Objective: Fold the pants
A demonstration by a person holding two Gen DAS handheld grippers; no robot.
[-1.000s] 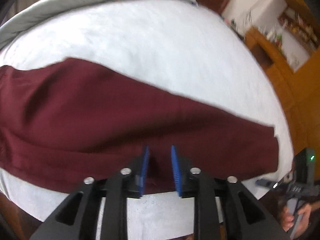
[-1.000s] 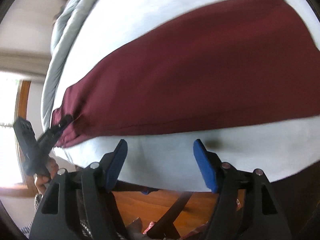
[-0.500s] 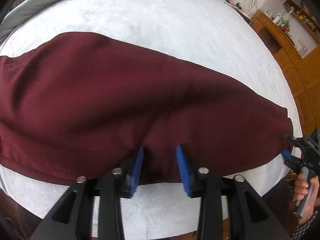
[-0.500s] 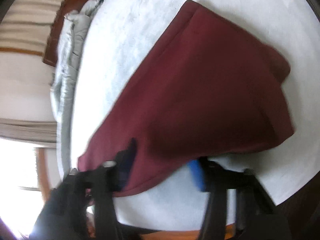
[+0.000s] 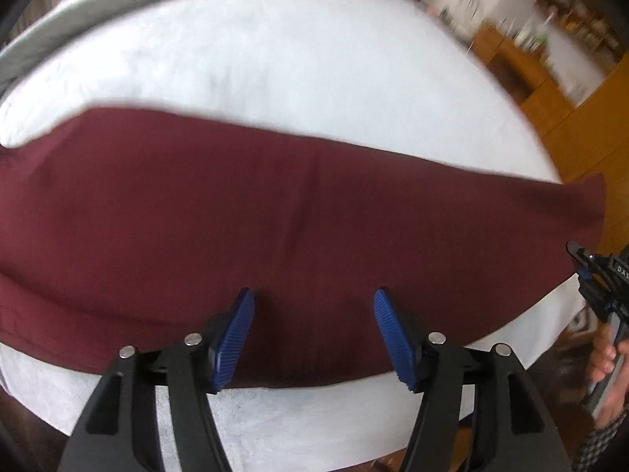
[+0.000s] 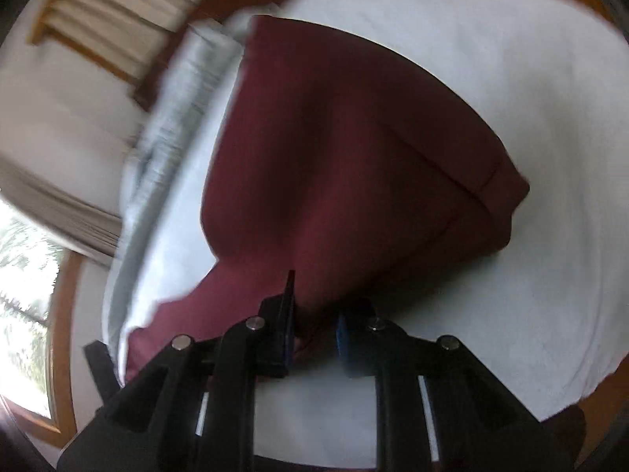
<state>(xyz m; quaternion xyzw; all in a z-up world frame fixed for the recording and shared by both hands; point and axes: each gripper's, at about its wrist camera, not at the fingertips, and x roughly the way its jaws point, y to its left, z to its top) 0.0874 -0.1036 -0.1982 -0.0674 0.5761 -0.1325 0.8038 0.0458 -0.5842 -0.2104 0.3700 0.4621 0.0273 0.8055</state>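
Maroon pants (image 5: 275, 212) lie stretched across the white bed (image 5: 295, 59). My left gripper (image 5: 314, 334) hovers over their near edge, and its jaws are opening wide, with the cloth lying flat below the blue pads (image 5: 236, 334). In the right wrist view the pants (image 6: 354, 157) rise in a bunched fold from my right gripper (image 6: 314, 330). Its jaws are closing, and the pads pinch the cloth at the leg end. In the left wrist view the right gripper (image 5: 593, 275) shows at the right edge, at the end of the pants.
A grey duvet (image 5: 118, 35) is bunched along the far side of the bed, also visible as the duvet (image 6: 177, 118). Wooden cabinets (image 5: 526, 74) and wood floor lie beyond the bed's right end. A hand (image 5: 605, 358) holds the right gripper's handle. A window (image 6: 23, 275) is at the left.
The left jaws went from nearly shut on the cloth to wide apart. The right gripper swung to the leg end, closed on the cloth, and the pants now bunch up from it.
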